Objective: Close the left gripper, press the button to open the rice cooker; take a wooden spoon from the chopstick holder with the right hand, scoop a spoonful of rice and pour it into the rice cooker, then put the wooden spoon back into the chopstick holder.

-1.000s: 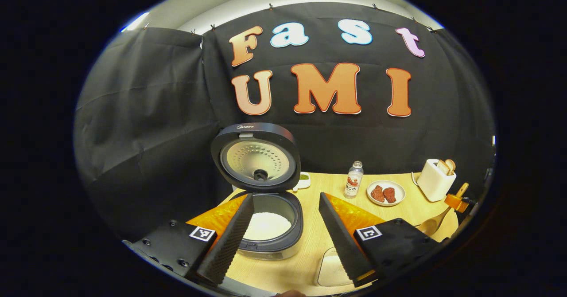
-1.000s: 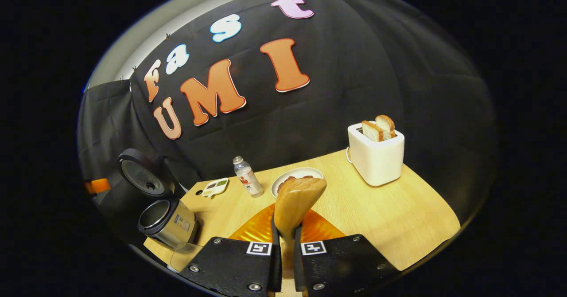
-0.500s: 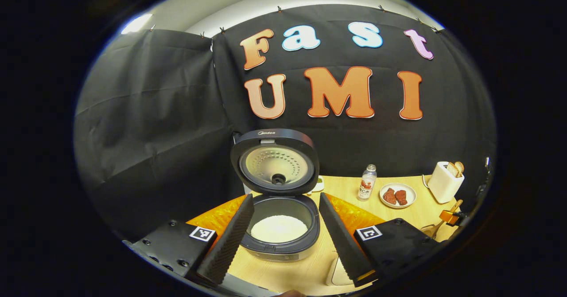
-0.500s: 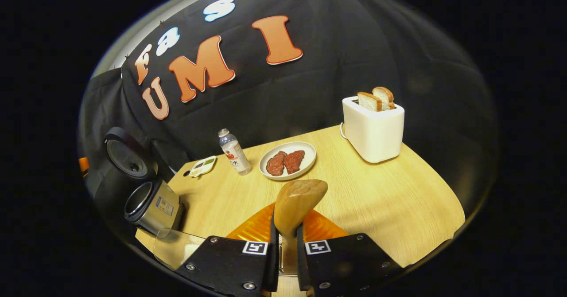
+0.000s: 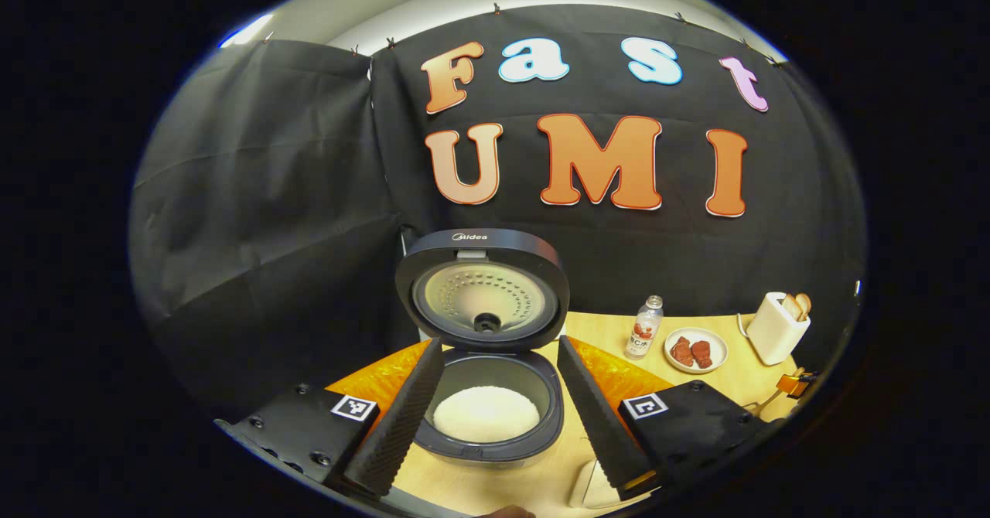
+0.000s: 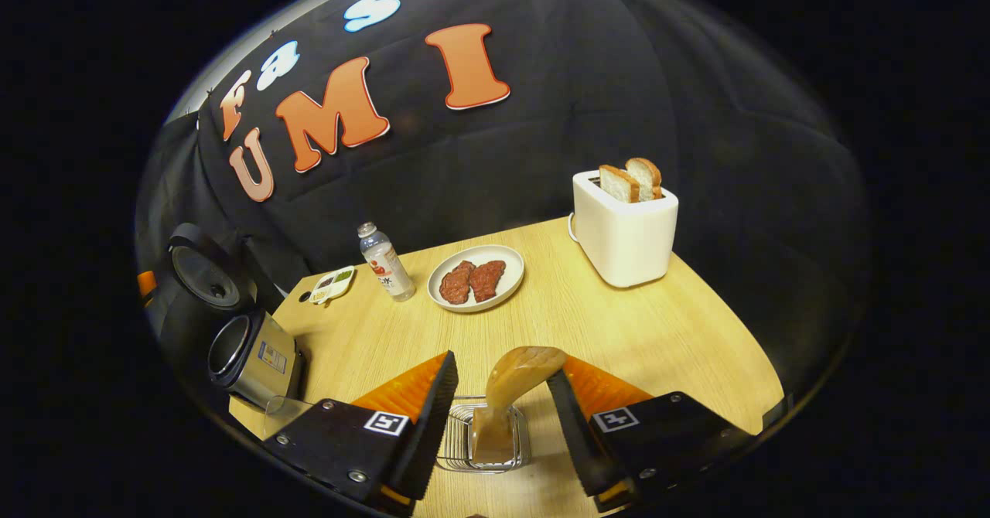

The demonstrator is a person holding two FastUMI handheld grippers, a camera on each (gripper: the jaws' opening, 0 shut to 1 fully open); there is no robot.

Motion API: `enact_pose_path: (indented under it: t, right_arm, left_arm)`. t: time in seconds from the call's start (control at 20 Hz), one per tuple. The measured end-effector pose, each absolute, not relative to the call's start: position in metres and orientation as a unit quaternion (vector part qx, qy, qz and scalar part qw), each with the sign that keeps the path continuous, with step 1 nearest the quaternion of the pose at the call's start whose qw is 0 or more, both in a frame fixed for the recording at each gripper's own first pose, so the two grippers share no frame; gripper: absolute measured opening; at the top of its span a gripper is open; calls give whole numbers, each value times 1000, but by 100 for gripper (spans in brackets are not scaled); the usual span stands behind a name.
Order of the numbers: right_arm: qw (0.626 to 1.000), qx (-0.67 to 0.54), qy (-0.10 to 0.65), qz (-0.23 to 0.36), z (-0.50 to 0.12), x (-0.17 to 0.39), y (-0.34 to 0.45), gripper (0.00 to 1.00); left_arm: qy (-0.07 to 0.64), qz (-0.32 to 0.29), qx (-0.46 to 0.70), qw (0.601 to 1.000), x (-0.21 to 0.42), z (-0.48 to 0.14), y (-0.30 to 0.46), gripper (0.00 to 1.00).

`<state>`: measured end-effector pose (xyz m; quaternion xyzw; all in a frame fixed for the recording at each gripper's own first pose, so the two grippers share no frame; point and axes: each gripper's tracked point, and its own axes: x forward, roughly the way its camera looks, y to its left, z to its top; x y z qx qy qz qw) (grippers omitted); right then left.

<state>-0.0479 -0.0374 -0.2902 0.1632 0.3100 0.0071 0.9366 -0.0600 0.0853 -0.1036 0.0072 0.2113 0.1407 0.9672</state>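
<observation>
The table [image 6: 665, 332] spreads widest in the right gripper view, with the toaster [image 6: 623, 236] and its bread at the far right, a plate [image 6: 477, 277] of meat mid-table, a bottle [image 6: 386, 262] beside it and a small dish [image 6: 332, 284] farther left. The left gripper view gives what that one lacks: a look straight into the cooker [image 5: 486, 417], lid [image 5: 483, 290] up, white rice [image 5: 486, 414] in the pot. In the right gripper view the cooker [image 6: 247, 356] sits at the far left, seen from the side. The left gripper [image 5: 491, 414] has its fingers wide apart, the cooker lying between and beyond them. The right gripper [image 6: 495, 417] is also spread wide, gripping nothing; the spoon [image 6: 510, 394] stands in the wire holder [image 6: 456, 444] between its fingers, touching neither, bowl end up and leaning right.
</observation>
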Motion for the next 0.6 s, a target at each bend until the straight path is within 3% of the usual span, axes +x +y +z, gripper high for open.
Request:
enact_pose_path:
  t: [0.1, 0.25, 0.3, 0.35, 0.6]
  right_arm:
    - [941, 159, 299, 15, -271, -45, -36, 84]
    - [949, 159, 270, 26, -239, -37, -35, 93]
    - [953, 155, 260, 27, -231, -34, -34, 100]
    - [956, 151, 250, 27, -221, -32, -34, 95]
    - [965, 139, 221, 28, -191, -25, -33, 95]
  left_arm:
    - [191, 146, -3, 971, -38, -82, 100, 100]
    - [183, 141, -30, 972, -8, -65, 118, 96]
    - [183, 143, -35, 972, 3, -60, 126, 100]
    - [180, 140, -40, 973, 16, -55, 132, 99]
    - [198, 135, -36, 970, 84, -62, 147, 98]
